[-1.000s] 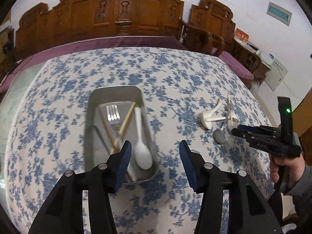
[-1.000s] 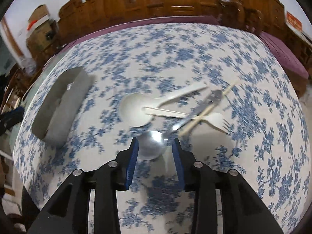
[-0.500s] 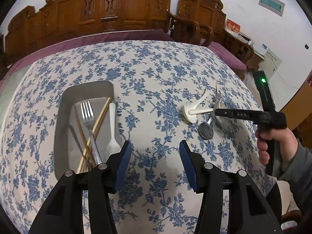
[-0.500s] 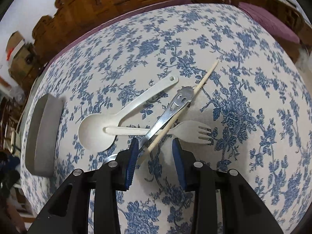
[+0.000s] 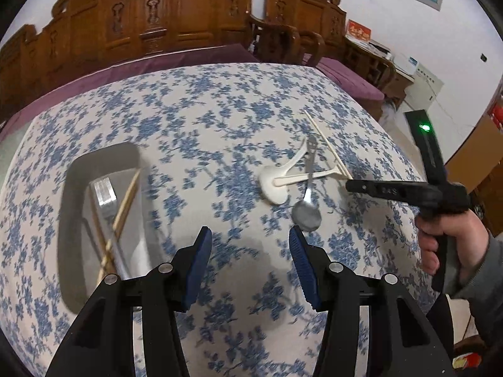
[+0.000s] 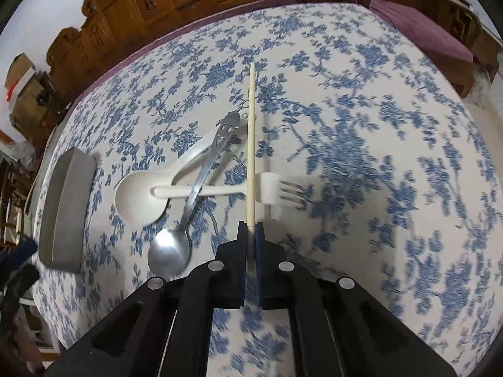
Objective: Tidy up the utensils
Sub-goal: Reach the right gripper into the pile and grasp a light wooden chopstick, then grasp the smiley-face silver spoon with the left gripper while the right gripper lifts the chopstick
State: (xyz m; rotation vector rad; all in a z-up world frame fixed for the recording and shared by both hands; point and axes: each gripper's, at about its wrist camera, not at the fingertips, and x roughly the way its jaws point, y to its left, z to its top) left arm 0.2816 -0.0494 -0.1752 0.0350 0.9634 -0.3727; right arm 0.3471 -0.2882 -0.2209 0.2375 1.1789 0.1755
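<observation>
A: What changed in the last second?

B: The right gripper [image 6: 251, 231], whose jaws stood apart over the steel spoon's bowl, has moved along the pile and clenched on the near end of the chopstick [image 6: 251, 144]. The stick runs straight away from the jaws, lying across the white fork [image 6: 220, 191].

A: Meaning for the task?

B: Judged from this, the chopstick is the next item to go into the tray; it is gripped but apparently not yet lifted clear of the fork.

A: And the left gripper [image 5: 248, 262]?

B: Released, holding nothing, over bare tablecloth [image 5: 195, 132] between tray and pile. It has drifted right, so the tray now sits further left in its view.

A: What does the tray [image 5: 70, 188] hold?

B: A steel fork [image 5: 105, 194] and chopsticks [image 5: 124, 202] crossing it; more may be hidden behind the left finger.

A: What is left outside?

B: The white spoon [image 6: 141, 196], the white fork and the steel spoon [image 6: 171, 253], overlapping, well right of the tray.
</observation>
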